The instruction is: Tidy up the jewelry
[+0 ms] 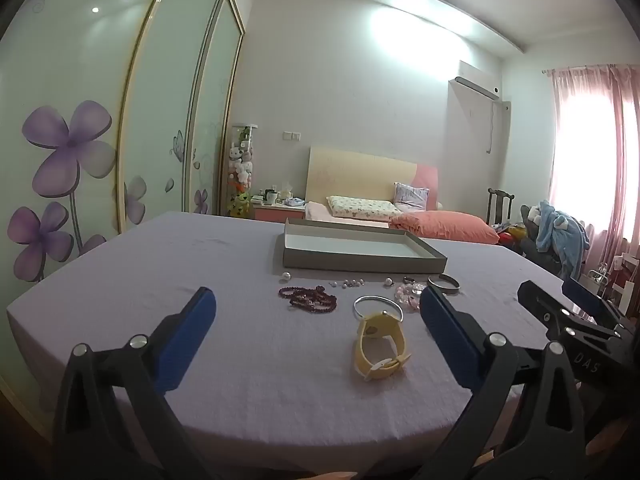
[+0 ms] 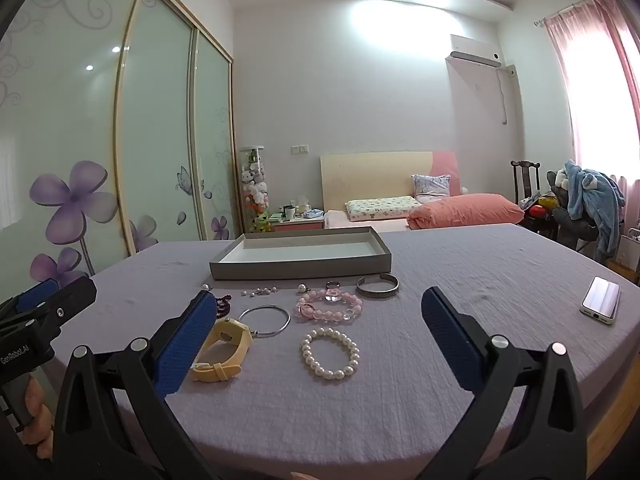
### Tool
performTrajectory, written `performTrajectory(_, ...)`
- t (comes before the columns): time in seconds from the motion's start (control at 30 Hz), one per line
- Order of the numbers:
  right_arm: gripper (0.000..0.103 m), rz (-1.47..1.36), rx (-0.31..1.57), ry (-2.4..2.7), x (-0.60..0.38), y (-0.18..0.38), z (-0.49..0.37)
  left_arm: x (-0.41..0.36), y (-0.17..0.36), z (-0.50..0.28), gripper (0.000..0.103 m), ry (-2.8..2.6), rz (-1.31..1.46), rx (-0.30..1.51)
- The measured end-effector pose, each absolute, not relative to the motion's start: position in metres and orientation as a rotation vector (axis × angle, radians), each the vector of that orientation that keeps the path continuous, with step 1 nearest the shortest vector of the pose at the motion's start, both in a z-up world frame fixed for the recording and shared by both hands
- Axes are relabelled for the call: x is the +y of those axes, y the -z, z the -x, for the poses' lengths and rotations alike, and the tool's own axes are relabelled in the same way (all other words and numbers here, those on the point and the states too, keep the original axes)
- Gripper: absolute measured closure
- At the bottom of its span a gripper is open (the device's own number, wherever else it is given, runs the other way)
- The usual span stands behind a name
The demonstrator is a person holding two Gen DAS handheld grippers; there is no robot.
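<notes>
Lavender cloth is covering the counter (image 2: 460, 380) I am working at, in a bedroom with a bed beyond it. Straight ahead of both tools, at the far side of the jewelry, the grey tray (image 2: 300, 268) is sitting with nothing visible inside it, so I am judging that nothing has been sorted yet. I am holding the left tool (image 1: 316, 312) and the right tool (image 2: 316, 312) with their blue pads spread fully apart, gripping nothing.

Just ahead of my right tool the pearl bracelet (image 2: 330, 354) is lying flat, with the yellow watch (image 2: 222, 350) by its left pad and the thin silver bangle (image 2: 265, 320) touching the watch's far end. Farther on, the pink bead bracelet (image 2: 329, 306), the silver cuff (image 2: 377, 286), a ring (image 2: 333, 285) and small loose pearls (image 2: 260, 291) are lying near the tray. Ahead of my left tool the dark red beads (image 1: 308, 299) are bunched.

I am thinking the watch is the easiest first pick: straddle the strap loop and close gently. Loose pearls may roll, so I would be leaving them until last.
</notes>
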State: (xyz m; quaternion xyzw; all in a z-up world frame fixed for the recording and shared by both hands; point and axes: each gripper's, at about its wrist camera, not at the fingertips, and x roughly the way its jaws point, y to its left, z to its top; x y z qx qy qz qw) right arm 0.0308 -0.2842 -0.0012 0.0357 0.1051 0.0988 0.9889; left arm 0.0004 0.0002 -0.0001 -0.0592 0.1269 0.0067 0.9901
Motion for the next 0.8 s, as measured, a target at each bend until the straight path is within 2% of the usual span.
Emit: performTrajectory(0.8, 0.002, -0.078, 0.213, -0.2, -0.2855, 0.0016, -0.0313, -0.0013, -0.0029, 0.0007, 0.004, -0.013, 0.128, 0.252)
